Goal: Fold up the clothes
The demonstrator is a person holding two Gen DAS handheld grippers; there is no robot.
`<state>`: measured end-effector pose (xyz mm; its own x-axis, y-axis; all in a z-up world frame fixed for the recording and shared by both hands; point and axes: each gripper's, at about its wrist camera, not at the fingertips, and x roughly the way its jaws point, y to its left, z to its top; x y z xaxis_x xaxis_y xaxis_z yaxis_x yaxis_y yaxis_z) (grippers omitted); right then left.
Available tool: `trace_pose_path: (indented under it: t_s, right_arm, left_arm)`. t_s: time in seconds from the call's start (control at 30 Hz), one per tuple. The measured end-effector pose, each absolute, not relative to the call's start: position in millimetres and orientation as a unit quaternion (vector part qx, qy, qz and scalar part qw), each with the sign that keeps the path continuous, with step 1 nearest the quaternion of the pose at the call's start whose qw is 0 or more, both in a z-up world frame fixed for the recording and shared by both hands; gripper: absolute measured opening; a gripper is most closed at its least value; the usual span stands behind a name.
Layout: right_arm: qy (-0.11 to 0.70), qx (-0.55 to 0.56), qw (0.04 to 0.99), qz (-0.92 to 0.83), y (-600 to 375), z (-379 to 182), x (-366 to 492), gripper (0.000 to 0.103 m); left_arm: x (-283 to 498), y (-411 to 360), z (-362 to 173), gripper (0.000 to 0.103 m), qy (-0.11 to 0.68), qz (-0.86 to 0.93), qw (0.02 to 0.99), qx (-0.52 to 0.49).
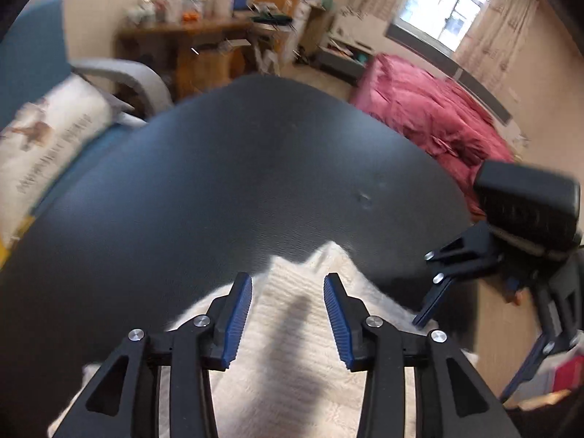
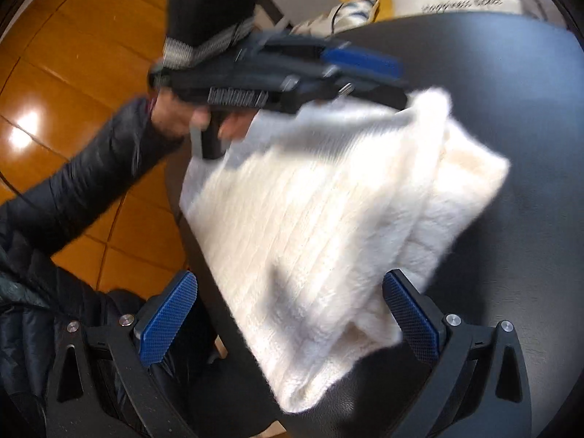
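Both grippers, left (image 1: 288,315) and right (image 2: 290,315), jaws apart over folded white sweater (image 2: 328,211) (nothing clamped), on black table (image 1: 237,168).

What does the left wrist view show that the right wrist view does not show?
Only the left wrist view shows the room behind: a red bedcover, a window and a cluttered wooden desk. Only the right wrist view shows the orange wooden floor, the person's dark sleeve, and the whole folded white sweater. Both show the sweater on the dark round table, both open hand-held grippers, left and right, and a printed cushion.
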<state>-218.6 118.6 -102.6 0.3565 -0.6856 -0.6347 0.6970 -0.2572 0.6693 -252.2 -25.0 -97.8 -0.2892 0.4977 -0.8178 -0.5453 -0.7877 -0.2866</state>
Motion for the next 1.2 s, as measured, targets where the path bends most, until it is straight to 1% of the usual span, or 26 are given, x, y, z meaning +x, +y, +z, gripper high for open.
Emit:
trace_pose_path:
  t_s: [0.17, 0.23, 0.3, 0.33, 0.4, 0.47, 0.53, 0.6, 0.63, 0.67, 0.73, 0.8, 0.87, 0.93, 0.97, 1.07, 1.2]
  right_arm:
    - [0.036, 0.550, 0.612, -0.568, 113.9, -108.0, -202.6, 0.103]
    - [0.039, 0.548, 0.610, -0.571, 105.2, -108.5, -190.7, 0.103]
    - [0.040, 0.546, 0.609, -0.574, 99.4, -107.3, -181.7, 0.103]
    - [0.041, 0.545, 0.609, -0.575, 101.2, -105.9, -180.6, 0.103]
    - [0.037, 0.545, 0.621, -0.563, 105.1, -104.1, -178.6, 0.103]
    - [0.034, 0.544, 0.637, -0.545, 117.8, -102.9, -181.1, 0.103]
    - [0.042, 0.556, 0.631, -0.539, 116.7, -113.8, -173.9, 0.103]
    - [0.029, 0.563, 0.618, -0.548, 118.8, -120.2, -172.5, 0.103]
    - [0.023, 0.566, 0.612, -0.552, 120.1, -123.0, -171.8, 0.103]
    - [0.015, 0.569, 0.604, -0.558, 124.2, -119.2, -171.8, 0.103]
    - [0.018, 0.561, 0.586, -0.585, 135.5, -109.6, -166.3, 0.103]
    - [0.011, 0.563, 0.576, -0.592, 145.5, -104.1, -163.1, 0.103]
    - [-0.001, 0.560, 0.556, -0.614, 153.9, -102.1, -156.9, 0.103]
    - [-0.035, 0.554, 0.536, -0.636, 157.4, -104.8, -158.5, 0.103]
    - [-0.047, 0.553, 0.525, -0.645, 156.2, -107.3, -160.3, 0.103]
    - [-0.077, 0.552, 0.490, -0.670, 145.3, -117.1, -161.1, 0.103]
    - [-0.134, 0.550, 0.451, -0.689, 125.4, -129.2, -157.6, 0.103]
  left_arm:
    - [-267.3, -15.7, -118.8, 0.043, 0.016, 0.766, 0.350, -0.538]
    - [-268.5, -14.3, -123.8, 0.038, 0.009, 0.763, 0.344, -0.547]
    - [-262.1, -16.7, -117.1, 0.011, -0.005, 0.773, 0.356, -0.526]
    - [-258.4, -18.8, -112.3, 0.009, -0.015, 0.778, 0.362, -0.513]
    - [-247.1, -25.3, -96.9, 0.007, -0.036, 0.795, 0.376, -0.475]
    - [-235.0, -28.3, -84.6, 0.006, -0.029, 0.816, 0.378, -0.436]
    - [-240.4, -24.4, -94.5, 0.006, -0.003, 0.823, 0.344, -0.453]
    - [-248.2, -16.9, -109.7, 0.008, 0.025, 0.818, 0.313, -0.482]
    - [-250.4, -13.3, -115.3, 0.010, 0.033, 0.814, 0.303, -0.494]
    - [-250.1, -12.9, -116.0, 0.020, 0.029, 0.814, 0.298, -0.498]
    - [-246.7, -18.8, -110.1, 0.024, 0.010, 0.824, 0.289, -0.488]
    - [-235.2, -29.9, -97.1, 0.029, -0.008, 0.847, 0.274, -0.456]
    - [-220.1, -44.4, -83.5, 0.030, -0.037, 0.868, 0.256, -0.423]
    - [-197.1, -57.7, -75.5, 0.030, -0.077, 0.878, 0.255, -0.397]
    - [-186.0, -61.0, -73.6, 0.030, -0.083, 0.880, 0.257, -0.391]
    - [-154.7, -62.7, -75.0, 0.030, -0.071, 0.884, 0.260, -0.381]
    - [-114.3, -65.6, -94.0, 0.030, -0.055, 0.878, 0.259, -0.400]
